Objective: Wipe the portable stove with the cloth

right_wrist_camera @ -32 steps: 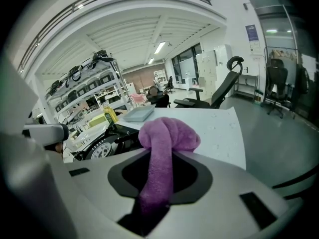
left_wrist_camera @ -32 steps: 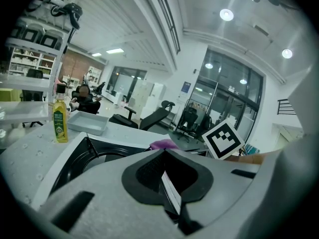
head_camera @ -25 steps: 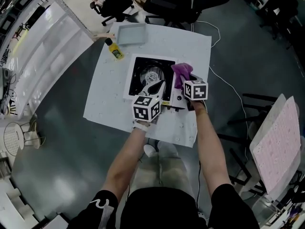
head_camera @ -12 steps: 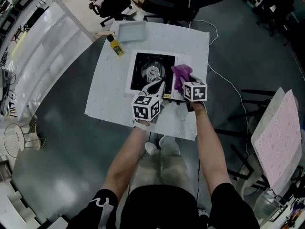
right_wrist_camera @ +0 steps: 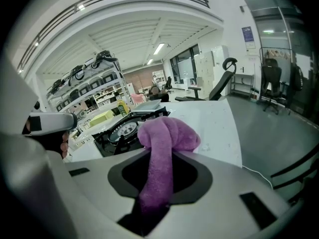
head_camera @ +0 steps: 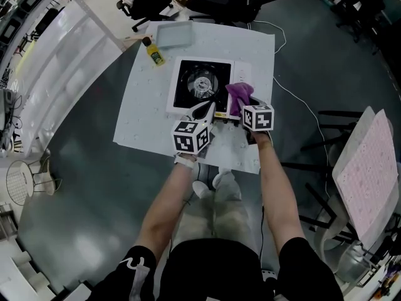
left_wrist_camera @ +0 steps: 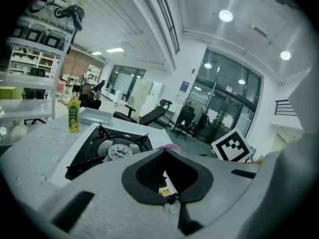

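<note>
The portable stove (head_camera: 200,86) has a black burner top in a white body and sits at the middle of the white table (head_camera: 144,124). My right gripper (head_camera: 243,110) is shut on the purple cloth (head_camera: 239,95), which bunches up over the stove's right front corner. The right gripper view shows the cloth (right_wrist_camera: 164,143) pinched between the jaws, with the stove (right_wrist_camera: 122,131) beyond it. My left gripper (head_camera: 205,110) hovers at the stove's front edge, its jaws shut on nothing. Its own view looks across the stove (left_wrist_camera: 112,151).
A yellow bottle (head_camera: 152,51) and a grey tray (head_camera: 174,35) stand at the table's far left corner. Black office chairs (head_camera: 219,2) stand behind the table. A white cable (head_camera: 294,105) trails on the floor to the right. A person's legs are at the near edge.
Both grippers have drawn back from over the stove toward its front edge, and the cloth has gone with the right one. Neither grip has changed.
</note>
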Action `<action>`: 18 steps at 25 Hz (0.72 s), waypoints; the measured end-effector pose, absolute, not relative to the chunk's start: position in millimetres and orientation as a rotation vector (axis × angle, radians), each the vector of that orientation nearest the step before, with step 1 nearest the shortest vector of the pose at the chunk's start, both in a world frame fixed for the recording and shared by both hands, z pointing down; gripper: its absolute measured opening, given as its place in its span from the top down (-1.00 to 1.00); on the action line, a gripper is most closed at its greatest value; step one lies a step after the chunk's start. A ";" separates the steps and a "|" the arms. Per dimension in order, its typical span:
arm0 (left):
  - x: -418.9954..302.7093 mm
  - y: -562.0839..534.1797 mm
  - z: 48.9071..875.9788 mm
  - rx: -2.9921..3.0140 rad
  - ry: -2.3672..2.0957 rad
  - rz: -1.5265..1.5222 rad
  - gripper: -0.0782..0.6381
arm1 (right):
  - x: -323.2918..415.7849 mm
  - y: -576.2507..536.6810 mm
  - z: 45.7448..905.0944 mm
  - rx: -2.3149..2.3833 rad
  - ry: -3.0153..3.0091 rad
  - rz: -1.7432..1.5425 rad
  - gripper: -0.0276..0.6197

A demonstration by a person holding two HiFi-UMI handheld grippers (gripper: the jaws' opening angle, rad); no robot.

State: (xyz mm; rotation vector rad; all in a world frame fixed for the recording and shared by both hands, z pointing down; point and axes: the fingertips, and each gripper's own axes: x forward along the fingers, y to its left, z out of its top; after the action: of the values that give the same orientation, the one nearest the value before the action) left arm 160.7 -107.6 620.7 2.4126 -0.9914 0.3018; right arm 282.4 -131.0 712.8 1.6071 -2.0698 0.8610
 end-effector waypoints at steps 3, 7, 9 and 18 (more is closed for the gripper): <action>156.7 -99.2 622.4 2.409 -0.993 0.305 0.76 | 279.9 -121.9 713.5 1.611 -2.071 0.863 0.64; 151.9 -90.4 621.9 2.399 -0.999 0.295 0.76 | 276.3 -110.1 714.0 1.619 -2.063 0.843 0.64; 150.8 -85.1 622.4 2.396 -0.997 0.297 0.76 | 275.6 -104.1 715.2 1.627 -2.061 0.851 0.64; 145.3 -73.1 608.6 2.409 -1.009 0.295 0.76 | 273.8 -84.6 715.9 1.674 -2.069 0.982 0.64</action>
State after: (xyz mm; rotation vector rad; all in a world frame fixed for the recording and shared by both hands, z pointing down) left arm 145.3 -73.1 608.6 2.4087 -1.0094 0.2952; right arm 273.8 -84.6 715.9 1.6740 -2.0688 0.9817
